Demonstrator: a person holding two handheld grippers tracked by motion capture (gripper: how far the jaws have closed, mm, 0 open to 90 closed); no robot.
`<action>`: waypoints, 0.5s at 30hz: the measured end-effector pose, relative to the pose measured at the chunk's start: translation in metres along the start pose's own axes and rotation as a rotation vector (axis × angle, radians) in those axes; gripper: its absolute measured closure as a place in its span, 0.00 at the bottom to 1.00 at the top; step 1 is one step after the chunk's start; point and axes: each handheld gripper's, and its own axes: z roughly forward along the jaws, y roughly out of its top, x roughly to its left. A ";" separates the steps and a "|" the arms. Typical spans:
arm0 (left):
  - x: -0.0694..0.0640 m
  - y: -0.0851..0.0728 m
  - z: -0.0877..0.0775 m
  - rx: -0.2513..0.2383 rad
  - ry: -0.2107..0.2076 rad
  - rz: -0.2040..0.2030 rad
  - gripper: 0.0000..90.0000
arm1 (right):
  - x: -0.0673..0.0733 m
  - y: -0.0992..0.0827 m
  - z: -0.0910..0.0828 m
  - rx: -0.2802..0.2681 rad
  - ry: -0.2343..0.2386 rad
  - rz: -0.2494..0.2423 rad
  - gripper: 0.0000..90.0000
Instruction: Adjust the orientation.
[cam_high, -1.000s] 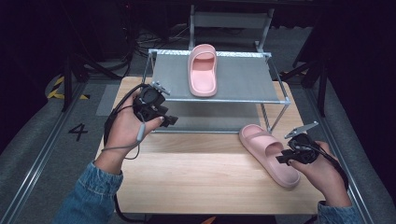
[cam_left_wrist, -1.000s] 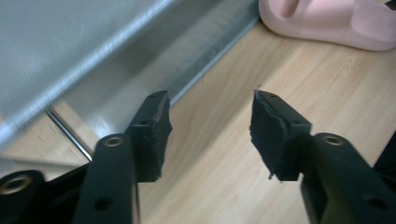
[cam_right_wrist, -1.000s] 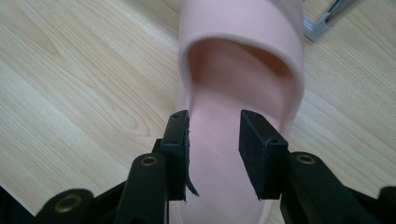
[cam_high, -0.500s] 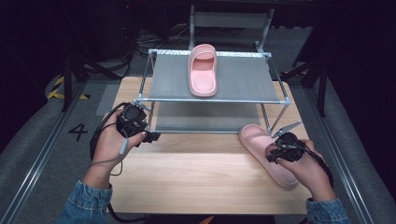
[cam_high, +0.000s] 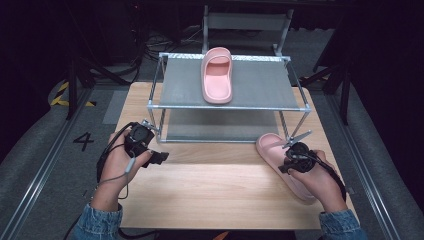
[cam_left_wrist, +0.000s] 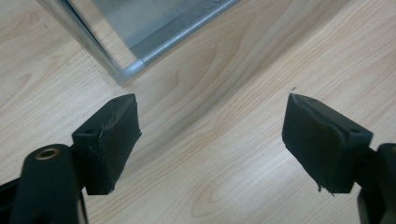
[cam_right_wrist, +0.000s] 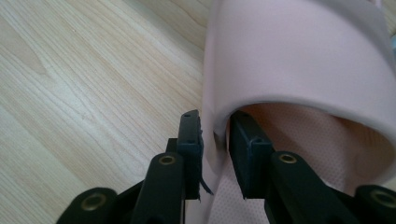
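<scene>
You are working in a lab-style recording bay, not a home. The wooden table sits on grey carpeted flooring, with a metal floor rail left of the table and a painted numeral 4 beside it. Yellow-black hazard tape lies farther left of the table. Behind the table, cables trail across a dark, unlit floor among black stand legs.

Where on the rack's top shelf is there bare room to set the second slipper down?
The top shelf is bare on both sides of the slipper on it, with wide grey patches out to the left and right rails. The second slipper, pinched by the right gripper, lies beside the front right post, where it is tight.
</scene>
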 end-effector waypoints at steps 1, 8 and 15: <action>0.000 -0.001 0.001 0.007 0.001 -0.001 0.21 | 0.000 0.000 0.001 0.001 0.000 -0.006 0.85; 0.001 -0.004 0.010 0.037 0.005 0.005 0.20 | 0.002 0.003 0.003 0.006 -0.026 -0.014 0.93; 0.000 -0.006 0.020 0.051 -0.007 0.014 0.20 | 0.004 0.004 -0.003 -0.023 -0.049 -0.019 0.95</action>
